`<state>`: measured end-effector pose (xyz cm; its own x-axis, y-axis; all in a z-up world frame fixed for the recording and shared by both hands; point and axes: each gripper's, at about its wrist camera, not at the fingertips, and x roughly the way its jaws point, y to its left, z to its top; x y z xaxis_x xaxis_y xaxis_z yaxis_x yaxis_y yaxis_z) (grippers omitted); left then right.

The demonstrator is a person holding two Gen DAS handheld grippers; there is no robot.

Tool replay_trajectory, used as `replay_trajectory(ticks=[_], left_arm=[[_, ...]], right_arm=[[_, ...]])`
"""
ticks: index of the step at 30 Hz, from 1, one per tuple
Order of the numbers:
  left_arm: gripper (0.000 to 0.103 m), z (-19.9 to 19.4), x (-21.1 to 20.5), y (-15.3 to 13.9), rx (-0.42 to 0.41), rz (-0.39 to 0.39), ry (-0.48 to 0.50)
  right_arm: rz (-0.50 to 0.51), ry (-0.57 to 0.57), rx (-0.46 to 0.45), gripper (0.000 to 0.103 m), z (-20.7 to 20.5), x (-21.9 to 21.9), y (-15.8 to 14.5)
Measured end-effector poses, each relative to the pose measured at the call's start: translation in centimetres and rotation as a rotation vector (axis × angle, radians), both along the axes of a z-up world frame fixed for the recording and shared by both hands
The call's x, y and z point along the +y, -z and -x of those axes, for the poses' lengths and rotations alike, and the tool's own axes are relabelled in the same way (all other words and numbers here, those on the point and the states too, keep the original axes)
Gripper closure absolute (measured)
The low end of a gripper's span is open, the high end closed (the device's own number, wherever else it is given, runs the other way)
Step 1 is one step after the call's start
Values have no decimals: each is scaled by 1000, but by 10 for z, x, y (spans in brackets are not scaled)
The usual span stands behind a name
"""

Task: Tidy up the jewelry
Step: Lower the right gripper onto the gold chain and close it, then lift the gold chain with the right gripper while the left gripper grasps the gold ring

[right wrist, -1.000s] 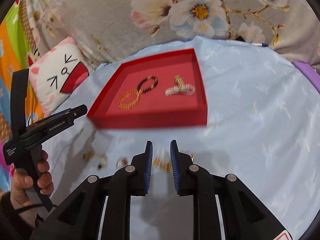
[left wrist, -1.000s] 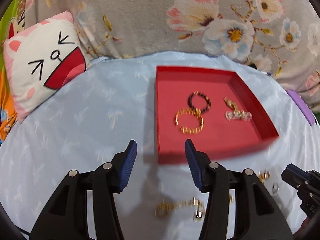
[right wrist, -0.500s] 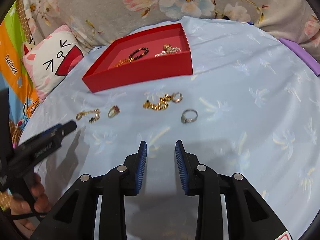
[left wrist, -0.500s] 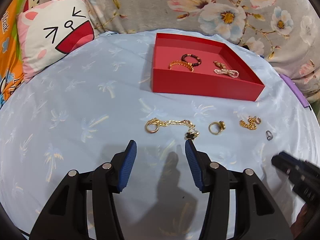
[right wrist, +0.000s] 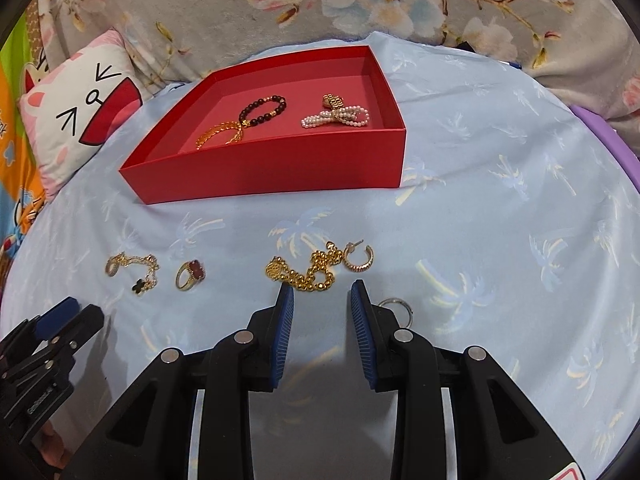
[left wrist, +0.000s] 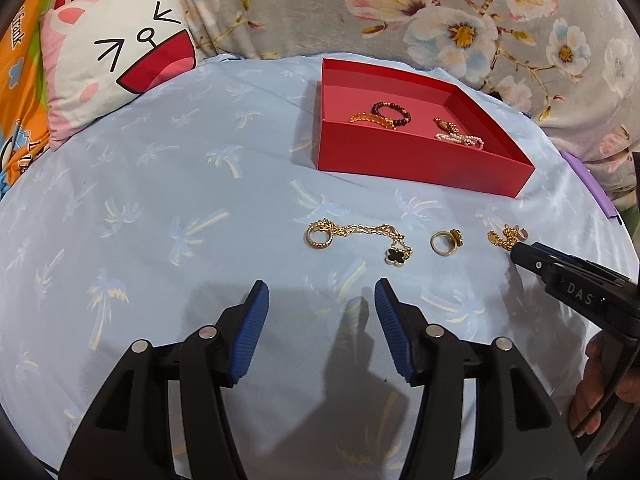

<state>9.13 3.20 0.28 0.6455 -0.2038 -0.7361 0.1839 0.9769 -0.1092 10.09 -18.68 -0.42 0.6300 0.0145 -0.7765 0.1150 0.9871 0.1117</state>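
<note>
Light blue palm-print sheet [left wrist: 160, 184] covers the bed; grey floral blanket [left wrist: 360, 8] bunched behind it, cat-face cushion [left wrist: 116, 52] at far left.

Red tray [right wrist: 272, 168] sits on the sheet toward the back. Inside: dark bead bracelet [right wrist: 262, 110] touching a gold bangle [right wrist: 218, 136] on the left part, pearl bow piece [right wrist: 340, 116] with a gold watch-like link piece [right wrist: 333, 101] on the right part.

Left gripper [left wrist: 322, 320] low over the sheet, jaws wide apart, nothing between them. Right gripper [right wrist: 322, 300] also apart with a narrower gap, empty, tips just short of the loose jewelry row.

Loose pieces on the sheet in front of the tray, left to right in the right wrist view: gold chain with ring and black clover charm [right wrist: 134, 272], gold ring with red stone [right wrist: 191, 274], gold beaded chain [right wrist: 304, 272] right at the right gripper's left fingertip, gold hoop earring [right wrist: 360, 258] just beside that chain, silver ring [right wrist: 396, 308] partly hidden behind the right finger.

Left wrist view: clover chain [left wrist: 360, 238] lies ahead of the left gripper's open jaws, apart from them; the red-stone ring [left wrist: 446, 240] to its right.
</note>
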Motion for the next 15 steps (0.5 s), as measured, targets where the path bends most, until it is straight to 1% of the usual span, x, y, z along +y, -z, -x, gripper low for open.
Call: replay_trajectory(ticks=[3,7,9,10,11,13,15], left_arm=[[45,1,5,-1,-4,24,-9],[45,0,10,-1,0,43,-23],[45,-1,11,0,3,43,-25],[45,-1,12,0,4,39,-26],[45,-1,12,0,4,35,-26],[45,-1,11,-1,2,28,-26],[45,-2,12,-1,0,23,-25]], right_arm=[[14,-2,0,70,-5,3,0],[38,-4,3,70,-12,6,1],[52,0,2,73,-15,8,1],[60,3,1,78,-16,9,1],[57,1,-1,87,-16,8,1],[40,-3,-3,96,-15,7,2],[33,-3,-4,96,-14,6,1]])
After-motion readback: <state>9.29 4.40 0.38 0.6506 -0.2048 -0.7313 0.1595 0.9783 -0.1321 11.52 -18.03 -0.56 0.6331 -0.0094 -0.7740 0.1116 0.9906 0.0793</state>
